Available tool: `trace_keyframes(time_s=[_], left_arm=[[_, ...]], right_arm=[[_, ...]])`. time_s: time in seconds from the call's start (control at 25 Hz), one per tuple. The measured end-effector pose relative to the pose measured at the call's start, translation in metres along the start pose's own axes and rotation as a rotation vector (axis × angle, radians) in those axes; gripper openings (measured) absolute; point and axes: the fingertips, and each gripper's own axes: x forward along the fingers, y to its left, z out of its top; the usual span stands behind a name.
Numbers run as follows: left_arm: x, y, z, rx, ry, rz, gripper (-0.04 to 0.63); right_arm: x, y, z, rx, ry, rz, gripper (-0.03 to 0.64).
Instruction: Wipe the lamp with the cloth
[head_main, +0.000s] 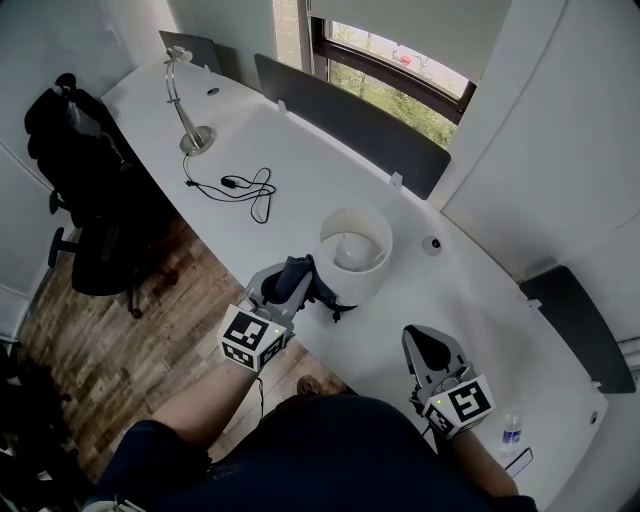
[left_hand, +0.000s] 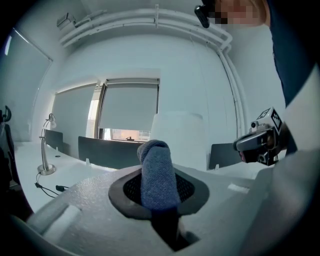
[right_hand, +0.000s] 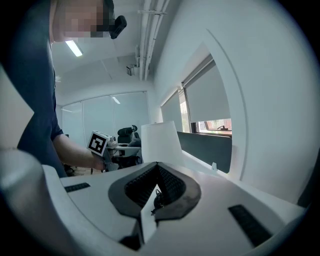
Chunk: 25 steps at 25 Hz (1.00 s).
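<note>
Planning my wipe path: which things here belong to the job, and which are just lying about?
Job: cloth in the left tongs; white-shade lamp.
Lying about: silver desk lamp, black cable, water bottle, office chair.

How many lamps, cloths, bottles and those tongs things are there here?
Lamps: 2, the white shaded lamp and the silver desk lamp
Cloths: 1, the blue cloth, gripped in the left tongs
Bottles: 1, the bottle
Tongs: 2, the left tongs and the right tongs
Total: 6
</note>
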Motion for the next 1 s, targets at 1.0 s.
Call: trace_keyframes(time_s=[1.0], left_arm=[[0.007, 0.007, 0.08, 0.112, -0.096, -0.045, 0.067]], right_arm=[[0.01, 0.008, -0.003, 0.014, 0.004, 0.019, 0.009]])
